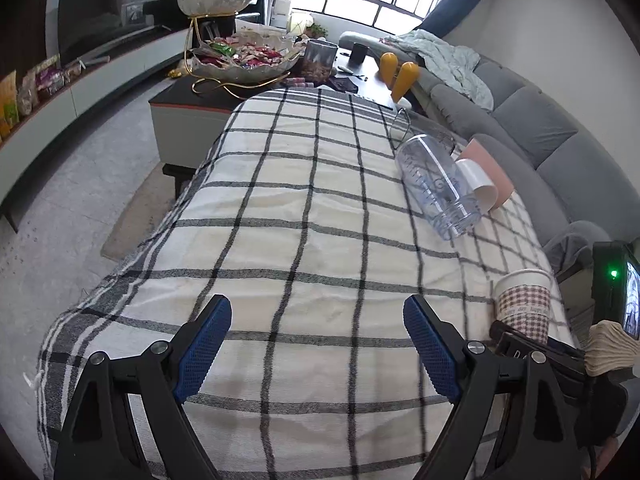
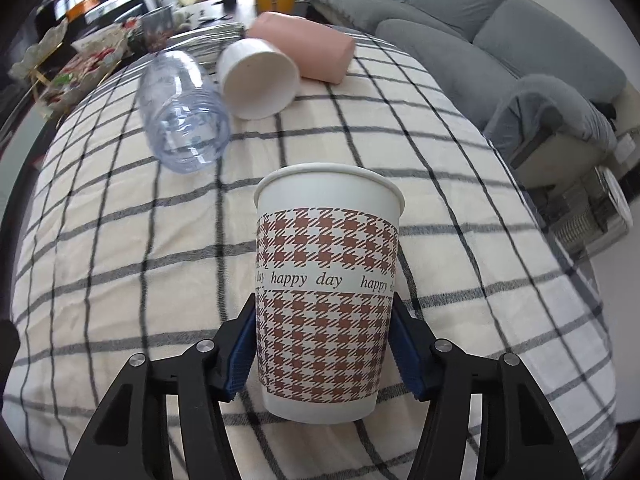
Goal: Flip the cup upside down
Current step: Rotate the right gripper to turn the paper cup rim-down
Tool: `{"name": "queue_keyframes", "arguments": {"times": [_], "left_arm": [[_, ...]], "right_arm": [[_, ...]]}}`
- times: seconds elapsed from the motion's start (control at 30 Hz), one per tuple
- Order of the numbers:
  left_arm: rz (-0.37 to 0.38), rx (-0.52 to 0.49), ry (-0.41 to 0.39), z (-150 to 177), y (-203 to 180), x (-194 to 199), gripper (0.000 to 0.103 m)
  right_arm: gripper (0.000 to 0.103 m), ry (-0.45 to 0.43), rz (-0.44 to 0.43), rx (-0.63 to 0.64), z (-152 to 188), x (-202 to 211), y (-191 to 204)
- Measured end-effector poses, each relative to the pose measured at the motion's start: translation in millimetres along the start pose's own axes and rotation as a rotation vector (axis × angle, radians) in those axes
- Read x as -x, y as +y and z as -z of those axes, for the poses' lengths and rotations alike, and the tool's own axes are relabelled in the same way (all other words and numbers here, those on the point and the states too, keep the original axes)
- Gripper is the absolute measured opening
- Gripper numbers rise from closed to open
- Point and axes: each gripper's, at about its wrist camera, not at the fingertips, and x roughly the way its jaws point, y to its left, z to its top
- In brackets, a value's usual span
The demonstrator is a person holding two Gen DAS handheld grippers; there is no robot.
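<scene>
A paper cup (image 2: 326,292) with a brown houndstooth pattern and the words "happy day" stands upright, mouth up, on the checked cloth. My right gripper (image 2: 324,344) is shut on its lower half, with a blue pad on each side. The cup also shows in the left wrist view (image 1: 524,304) at the right edge, with the right gripper below it. My left gripper (image 1: 318,350) is open and empty above the near end of the cloth.
A clear plastic cup (image 2: 182,114), a white cup (image 2: 260,78) and a pink cup (image 2: 304,50) lie on their sides further back on the checked cloth (image 2: 120,280). A grey sofa (image 2: 500,40) runs along the right. A snack bowl (image 1: 244,58) stands on the far table.
</scene>
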Motion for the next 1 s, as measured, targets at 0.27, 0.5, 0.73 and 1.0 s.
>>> {"name": "queue_keyframes", "arguments": {"times": [0.27,0.5,0.73,1.0], "left_arm": [[0.0,0.195,0.025,-7,9,27,0.092],[-0.014,0.351,-0.049,-12,16,56,0.095],[0.0,0.414,-0.085,-29,16,57,0.098],[-0.028,0.469,-0.078,-41,23,39,0.098]], "right_arm": [[0.059,0.324,-0.035,0.278,-34,16,27],[0.059,0.722,-0.024,0.53,-33,12,60],[0.059,1.04,0.036,0.612,-27,-19,68],[0.06,1.305,0.123,0.817,-1,-54,84]]}}
